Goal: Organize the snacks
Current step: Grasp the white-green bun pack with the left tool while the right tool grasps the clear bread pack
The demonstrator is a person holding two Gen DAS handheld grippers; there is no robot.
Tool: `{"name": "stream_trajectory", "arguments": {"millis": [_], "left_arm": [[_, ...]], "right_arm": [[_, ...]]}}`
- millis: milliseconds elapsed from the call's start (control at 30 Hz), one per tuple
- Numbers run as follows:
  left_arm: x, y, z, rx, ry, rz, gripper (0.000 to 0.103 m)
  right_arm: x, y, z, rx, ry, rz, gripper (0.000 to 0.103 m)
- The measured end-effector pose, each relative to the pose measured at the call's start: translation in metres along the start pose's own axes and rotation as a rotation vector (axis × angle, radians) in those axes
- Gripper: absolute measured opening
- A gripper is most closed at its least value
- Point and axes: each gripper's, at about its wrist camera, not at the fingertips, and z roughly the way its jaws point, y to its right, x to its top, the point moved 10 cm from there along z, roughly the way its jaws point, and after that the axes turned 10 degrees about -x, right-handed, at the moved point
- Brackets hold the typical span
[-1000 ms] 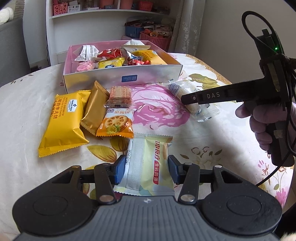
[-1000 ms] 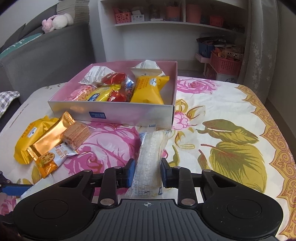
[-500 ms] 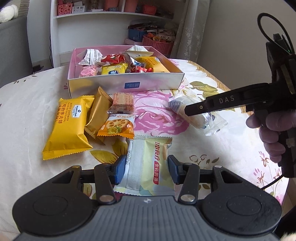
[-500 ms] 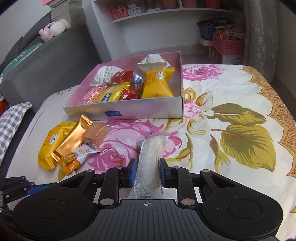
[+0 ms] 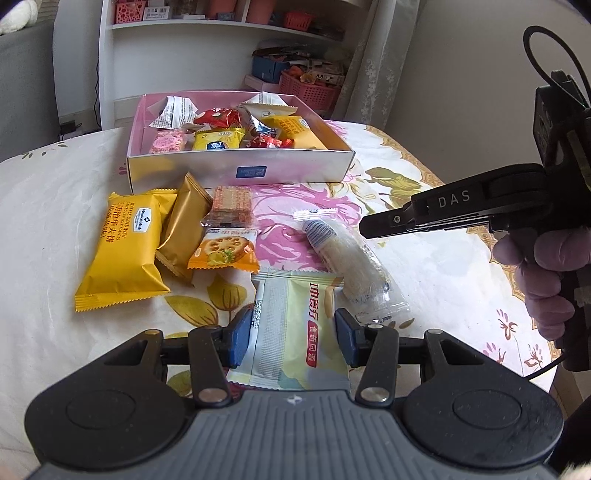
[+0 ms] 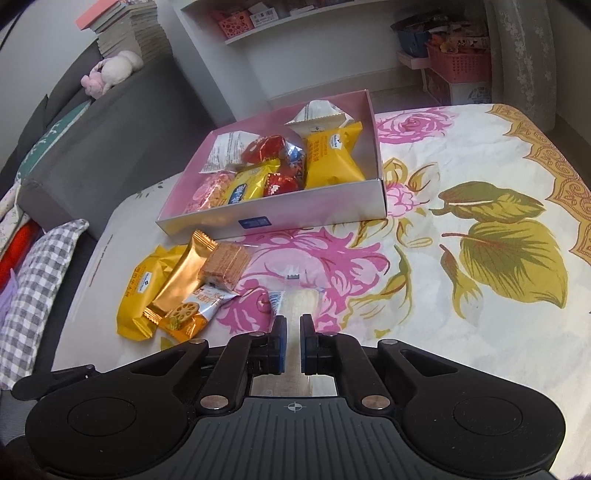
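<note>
A pink box (image 5: 236, 168) (image 6: 273, 218) full of wrapped snacks stands at the far side of the floral tablecloth. In front of it lie a yellow waffle packet (image 5: 123, 245), a gold packet (image 5: 183, 221), a wafer block (image 5: 231, 205) and an orange lotus-chip packet (image 5: 223, 253). My left gripper (image 5: 291, 334) is closed on a pale green-and-white packet (image 5: 299, 328). My right gripper (image 6: 291, 341) is closed on a clear-wrapped white roll (image 5: 343, 258) (image 6: 293, 350), lifted off the cloth. The right gripper's finger (image 5: 436, 214) shows at the right of the left wrist view.
A grey sofa (image 6: 110, 122) with a checked cushion (image 6: 33, 295) is left of the table. White shelves (image 5: 221, 22) and a pink basket (image 5: 310, 88) stand behind the box. The table edge (image 6: 576, 177) runs along the right.
My right gripper has risen and pulled back with the white roll, so the box and table look farther below. My left gripper keeps its hold on the green packet and has lifted slightly.
</note>
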Motion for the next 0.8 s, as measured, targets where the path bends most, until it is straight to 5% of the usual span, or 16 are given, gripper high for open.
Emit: {"name": "stream_trajectory", "arguments": {"millis": [133,300,567,667,800], "left_arm": [[-0.001,0.001,0.000,0.005,-0.007,-0.003,0.045],[-0.004,0.004,0.000,0.006,-0.018,0.000,0.045],[-0.008,0.006,0.002,0.010,-0.032,0.013,0.045],[-0.008,0.005,0.002,0.013,-0.030,0.009,0.045],[-0.007,0.004,0.002,0.018,-0.029,0.003,0.045]], "right_arm": [[-0.003,-0.002,0.002,-0.013,-0.002,-0.019,0.019],[-0.009,-0.008,0.009,-0.055,0.006,-0.061,0.052],[-0.023,-0.030,0.032,-0.138,-0.007,-0.225,0.051],[-0.024,-0.035,0.032,-0.166,0.018,-0.292,0.028],[-0.025,-0.041,0.031,-0.174,0.016,-0.320,0.022]]}}
